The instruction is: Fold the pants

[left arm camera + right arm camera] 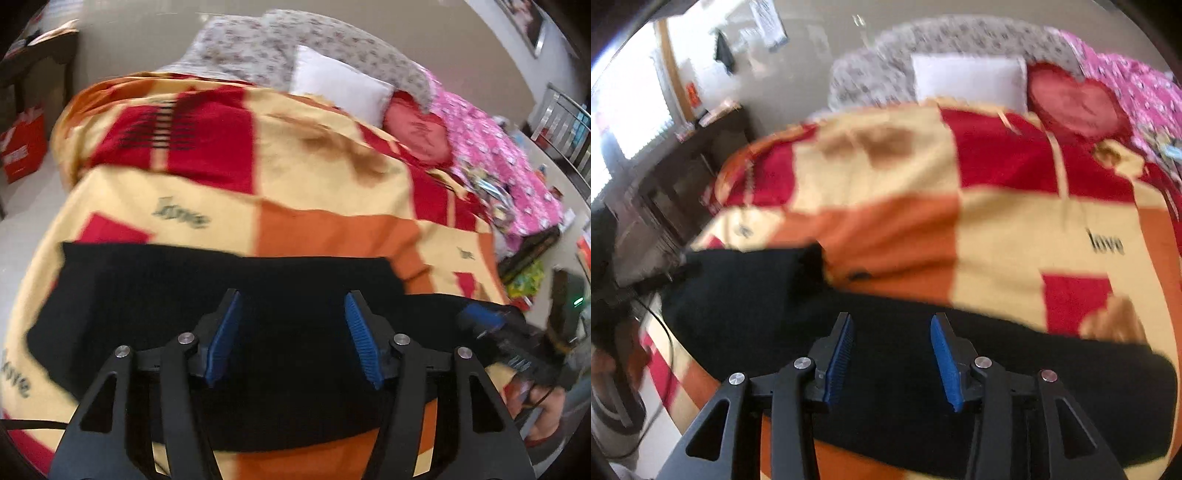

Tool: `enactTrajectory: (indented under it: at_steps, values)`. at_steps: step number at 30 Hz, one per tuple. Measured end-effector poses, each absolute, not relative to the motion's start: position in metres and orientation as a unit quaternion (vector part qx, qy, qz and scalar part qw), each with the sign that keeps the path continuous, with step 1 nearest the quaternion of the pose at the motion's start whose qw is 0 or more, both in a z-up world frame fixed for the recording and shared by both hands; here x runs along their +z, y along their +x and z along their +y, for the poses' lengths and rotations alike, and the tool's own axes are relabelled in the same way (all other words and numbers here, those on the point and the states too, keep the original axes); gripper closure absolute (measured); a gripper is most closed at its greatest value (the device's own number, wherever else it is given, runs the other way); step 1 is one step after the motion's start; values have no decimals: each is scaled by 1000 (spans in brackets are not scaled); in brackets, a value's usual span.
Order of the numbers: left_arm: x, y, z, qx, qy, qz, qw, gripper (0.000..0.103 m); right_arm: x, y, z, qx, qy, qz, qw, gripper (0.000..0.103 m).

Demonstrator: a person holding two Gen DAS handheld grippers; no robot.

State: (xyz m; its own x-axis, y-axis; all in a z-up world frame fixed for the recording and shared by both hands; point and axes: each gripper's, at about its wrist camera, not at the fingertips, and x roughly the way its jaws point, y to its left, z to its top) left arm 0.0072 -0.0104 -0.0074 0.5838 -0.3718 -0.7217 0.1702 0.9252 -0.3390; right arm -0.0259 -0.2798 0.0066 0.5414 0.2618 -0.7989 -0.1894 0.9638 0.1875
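Note:
The black pants (177,288) lie flat across the near part of the bed, on a red, orange and yellow blanket (295,192). My left gripper (293,301) hovers over the pants with its blue pads apart and nothing between them. In the right wrist view the pants (746,295) stretch from the left edge across to the lower right, and my right gripper (891,321) stands open above their middle, holding nothing. The right gripper (487,321) also shows at the right of the left wrist view, blurred, with a hand (546,417) on its grip.
A white pillow (340,83), a red heart cushion (417,129), flowered pillows (251,48) and a pink printed cover (509,166) lie at the far end. A red bag (24,147) stands on the floor to the left. Dark furniture (676,192) stands beside the bed.

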Motion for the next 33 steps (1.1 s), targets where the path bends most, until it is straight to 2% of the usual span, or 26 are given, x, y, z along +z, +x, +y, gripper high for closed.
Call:
enactTrajectory:
  at_steps: [4, 9, 16, 24, 25, 28, 31, 33]
  values:
    - [-12, 18, -45, -181, -102, 441, 873, 45, -5, -44, -289, 110, 15, 484, 868, 61]
    - [-23, 33, -83, -197, -68, 458, 864, 45, 30, -79, -328, 55, -1, 441, 896, 60]
    - [-39, 40, -103, -181, -16, 467, 866, 38, 51, -95, -429, -59, 70, 428, 899, 56]
    - [-42, 40, -107, -177, -7, 465, 868, 38, 17, -74, -448, 22, 172, 461, 870, 57]
    - [-42, 40, -106, -177, -9, 465, 867, 38, 15, -70, -443, 24, 162, 459, 873, 67]
    - [-41, 40, -106, -177, -10, 466, 867, 38, 35, -76, -426, 7, 108, 420, 901, 86]
    - [-41, 39, -107, -176, -9, 465, 867, 38, 53, -94, -410, -6, 27, 380, 924, 89]
    - [-40, 38, -108, -175, -4, 464, 869, 36, 41, -93, -408, -38, -19, 420, 907, 89]
